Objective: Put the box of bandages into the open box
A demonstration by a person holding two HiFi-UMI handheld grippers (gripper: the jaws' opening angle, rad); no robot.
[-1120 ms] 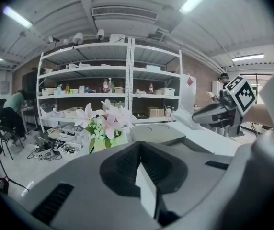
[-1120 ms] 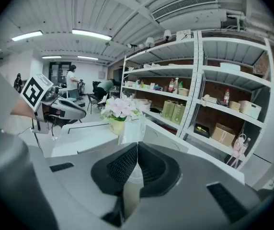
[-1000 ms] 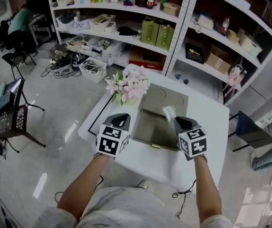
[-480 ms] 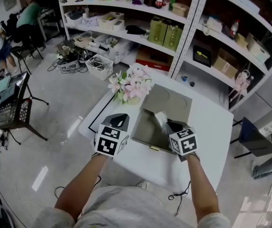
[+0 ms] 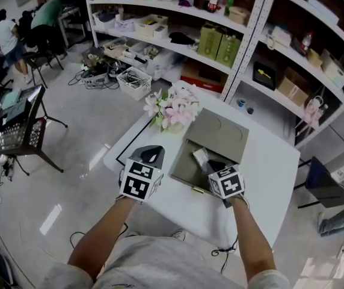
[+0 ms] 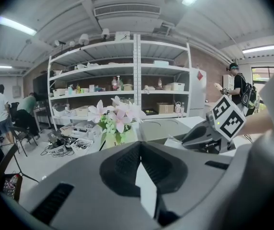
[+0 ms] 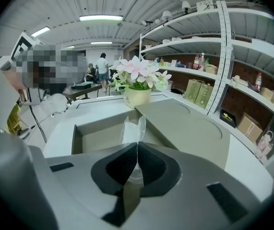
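Observation:
The box of bandages (image 5: 199,157), small, white and in a clear wrap, is pinched in my right gripper (image 5: 211,165), which is shut on it. It hangs over the inside of the open olive-grey box (image 5: 186,166), whose lid (image 5: 220,131) lies folded back behind it. In the right gripper view the bandage box (image 7: 133,127) sticks up beyond the closed jaws, above the open box's floor (image 7: 96,134). My left gripper (image 5: 151,156) hovers left of the open box, shut, with nothing in it. In the left gripper view the jaws (image 6: 139,150) meet.
A vase of pink flowers (image 5: 173,107) stands at the white table's (image 5: 268,161) far left corner, just behind the open box. White shelving (image 5: 250,35) full of goods runs behind the table. People sit at desks far to the left.
My right gripper has carried the bandage box leftward, from the open box's right edge to over its inside. The left gripper has stayed put.

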